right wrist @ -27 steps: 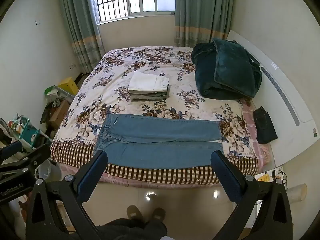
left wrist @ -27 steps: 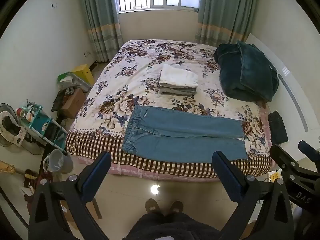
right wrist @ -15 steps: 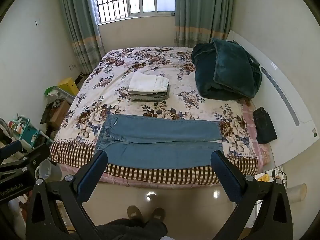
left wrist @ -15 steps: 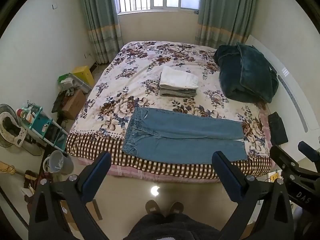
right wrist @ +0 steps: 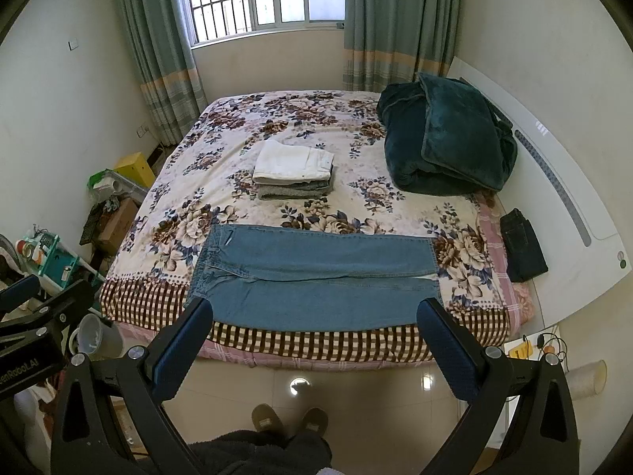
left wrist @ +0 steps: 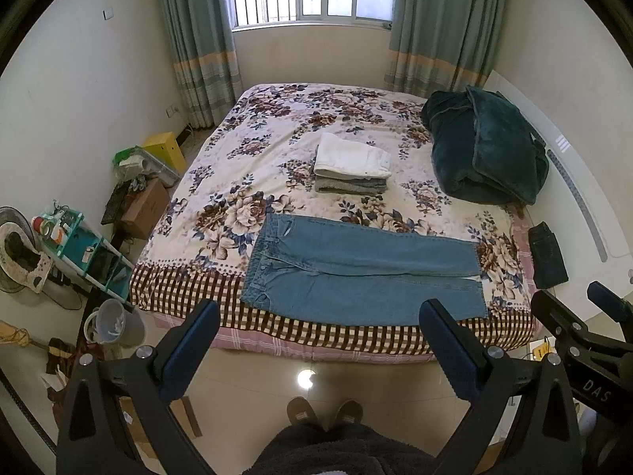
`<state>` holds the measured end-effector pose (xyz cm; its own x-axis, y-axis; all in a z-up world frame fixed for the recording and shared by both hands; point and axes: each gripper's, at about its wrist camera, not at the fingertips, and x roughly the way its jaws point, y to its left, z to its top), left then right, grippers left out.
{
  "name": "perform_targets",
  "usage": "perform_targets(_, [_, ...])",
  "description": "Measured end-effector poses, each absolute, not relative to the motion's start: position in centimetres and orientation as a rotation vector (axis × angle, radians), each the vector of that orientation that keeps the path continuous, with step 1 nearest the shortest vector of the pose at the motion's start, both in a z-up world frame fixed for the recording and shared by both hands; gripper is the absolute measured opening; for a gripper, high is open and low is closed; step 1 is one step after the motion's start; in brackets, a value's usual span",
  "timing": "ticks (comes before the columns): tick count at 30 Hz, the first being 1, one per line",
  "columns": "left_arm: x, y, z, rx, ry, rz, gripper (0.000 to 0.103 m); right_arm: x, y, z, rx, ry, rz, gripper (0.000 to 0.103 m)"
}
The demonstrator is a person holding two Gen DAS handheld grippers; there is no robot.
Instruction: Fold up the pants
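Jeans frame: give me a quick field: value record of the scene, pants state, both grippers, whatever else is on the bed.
pants: blue jeans spread flat, unfolded, along the near edge of the bed; waistband to the left, legs side by side pointing right
left gripper: open, holding nothing, above the floor short of the bed
right gripper: open, holding nothing, short of the bed
folded stack: white and grey folded clothes mid-bed, beyond the jeans, not touching them
blanket: dark green blanket bundled at the far right of the bed
dark item: small folded dark garment at the bed's right edge
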<state>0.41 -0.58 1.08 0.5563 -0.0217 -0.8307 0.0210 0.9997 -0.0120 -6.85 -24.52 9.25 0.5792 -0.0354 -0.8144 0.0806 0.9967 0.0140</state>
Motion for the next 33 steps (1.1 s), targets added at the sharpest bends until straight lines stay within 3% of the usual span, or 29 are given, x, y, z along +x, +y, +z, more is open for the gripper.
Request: perform_targets(33, [0.59,-1.01,1.88,-0.003,0.973,-0.027,0.103,-7.13,-24.26,10.02,0.046,0.935,-0.067,0.103])
